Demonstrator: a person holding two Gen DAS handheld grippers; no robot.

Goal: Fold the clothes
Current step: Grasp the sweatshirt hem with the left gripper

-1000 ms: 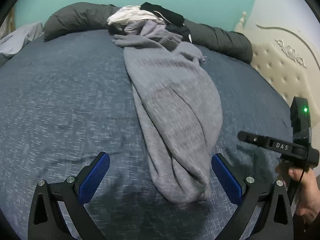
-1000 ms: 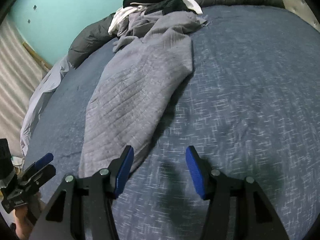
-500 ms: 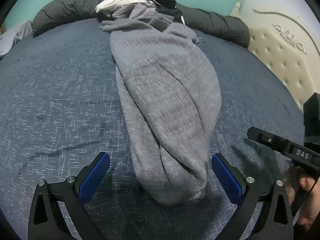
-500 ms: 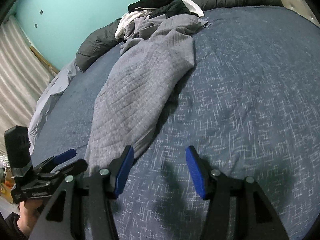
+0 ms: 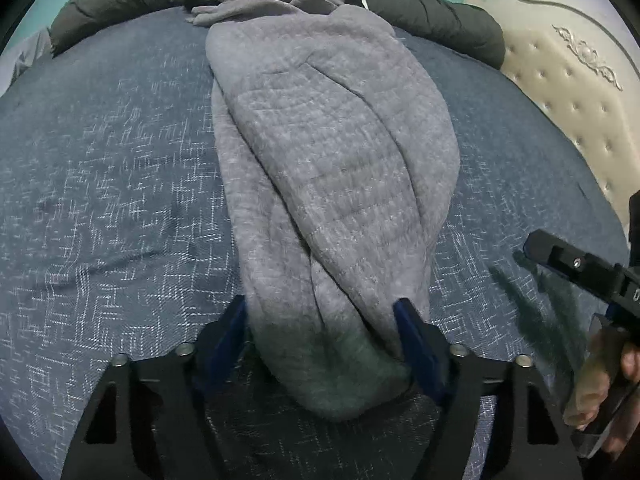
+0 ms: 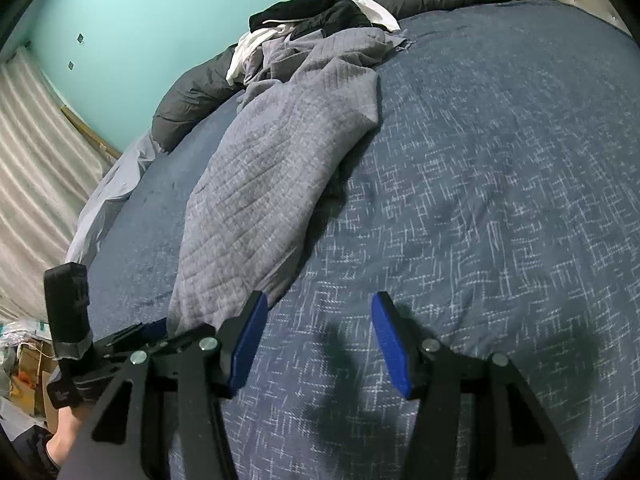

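Observation:
A long grey quilted garment [image 5: 332, 168] lies lengthwise on the blue bedspread [image 5: 112, 184], its near end bunched into a roll. My left gripper [image 5: 320, 320] straddles that near end with its jaws closing. The left pad sits at the cloth's edge and the right pad is sunk into a fold. In the right wrist view the same garment [image 6: 272, 184] runs up the bed. My right gripper [image 6: 318, 320] hovers open over bare bedspread [image 6: 480, 200] just right of the garment's near corner, nothing between its pads.
A heap of white, black and grey clothes [image 6: 312, 16] sits at the garment's far end against a dark rolled duvet [image 5: 432, 12]. A tufted cream headboard [image 5: 568, 80] borders the right side. A striped curtain [image 6: 32, 160] and floor clutter lie off the left edge.
My left gripper has dropped onto the garment's near end and its jaws have narrowed around the cloth. The right gripper has edged in a little and kept the same gap.

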